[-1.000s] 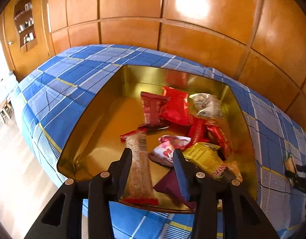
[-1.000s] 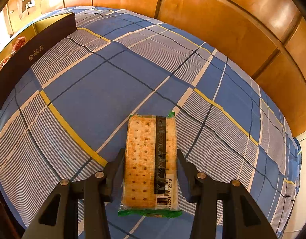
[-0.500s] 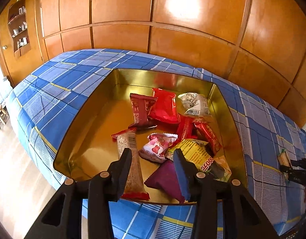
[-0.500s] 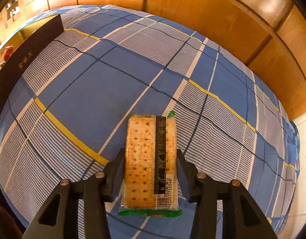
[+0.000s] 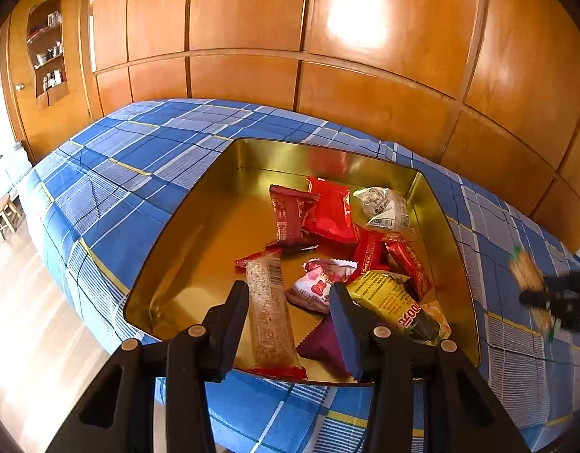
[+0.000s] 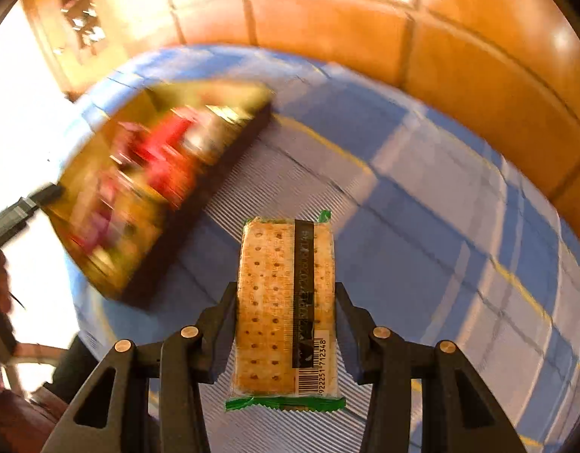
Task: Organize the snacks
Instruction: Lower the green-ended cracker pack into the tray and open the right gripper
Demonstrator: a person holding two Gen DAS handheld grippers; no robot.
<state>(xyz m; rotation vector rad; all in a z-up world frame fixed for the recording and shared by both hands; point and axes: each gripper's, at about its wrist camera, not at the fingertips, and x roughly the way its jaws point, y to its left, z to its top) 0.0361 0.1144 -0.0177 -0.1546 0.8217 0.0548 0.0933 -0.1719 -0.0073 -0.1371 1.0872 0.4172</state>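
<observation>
Left gripper (image 5: 290, 302) parted, empty — right gripper (image 6: 286, 302) clamped.

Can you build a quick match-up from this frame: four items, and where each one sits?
Items:
1. cracker pack
2. purple packet
3. white packet
4. grain bar

Places:
A. tin's far right corner
B. in the right gripper's jaws
C. tin's near edge, right of the bar
D. tin's near edge, lying lengthwise

Pairs: 1-B, 2-C, 3-A, 4-D

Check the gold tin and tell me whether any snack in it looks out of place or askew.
One stands out: the long grain bar pokes over the near rim of the gold tin, its red end out on the blue checked cloth. The other packets lie jumbled but inside the tin.
</observation>
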